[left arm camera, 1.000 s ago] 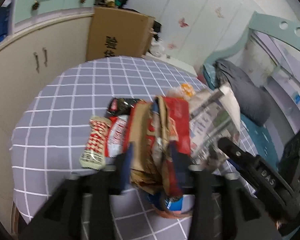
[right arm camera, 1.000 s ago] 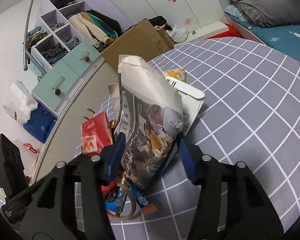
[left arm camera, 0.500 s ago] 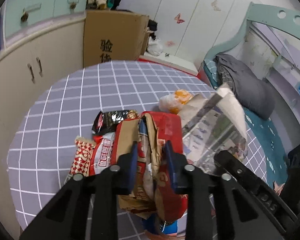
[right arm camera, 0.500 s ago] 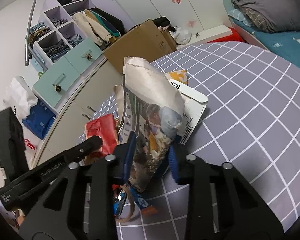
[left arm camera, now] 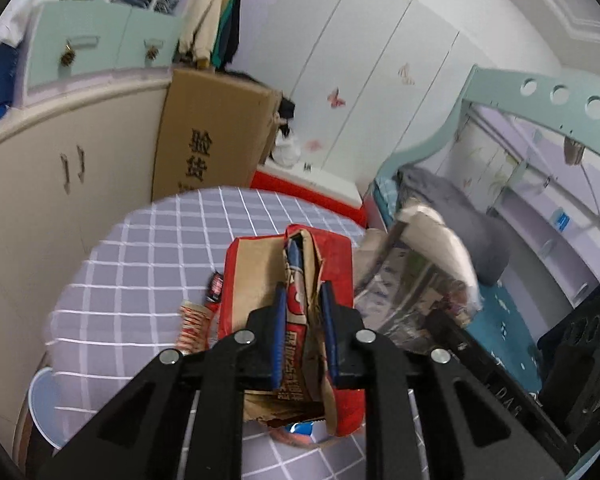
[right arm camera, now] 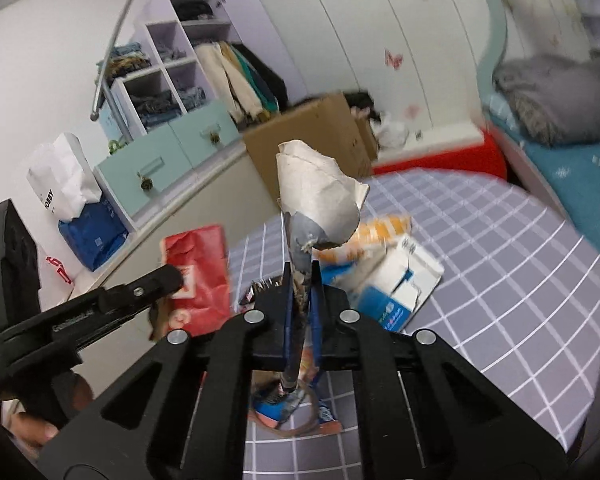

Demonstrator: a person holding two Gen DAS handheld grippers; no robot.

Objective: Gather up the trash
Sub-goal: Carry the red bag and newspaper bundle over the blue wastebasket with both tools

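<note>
A crumpled red and brown paper bag [left arm camera: 256, 276] hangs above the grey checked table [left arm camera: 160, 248]. My left gripper [left arm camera: 302, 292] has it between its blue pads, and the jaws are closing and pressing on it. My right gripper [right arm camera: 301, 270] is clamped on a folded newspaper [right arm camera: 320, 200] that stands upright above the table [right arm camera: 500, 260], its jaws closing tight. The newspaper [left arm camera: 420, 264] shows to the right of the bag in the left wrist view. The red bag [right arm camera: 198, 264] and the left gripper's finger [right arm camera: 156, 280] show at the left of the right wrist view.
On the table lie a white and blue box [right arm camera: 400, 284], an orange wrapper [right arm camera: 384, 228], striped snack wrappers [left arm camera: 194, 322] and a blue packet [right arm camera: 284, 412]. A cardboard box [left arm camera: 216, 136] and cabinets stand behind it. A bed [right arm camera: 572, 168] is on the right.
Both grippers went from open around their items to closed on them. Each has then risen, lifting the red bag and the newspaper off the pile on the table.
</note>
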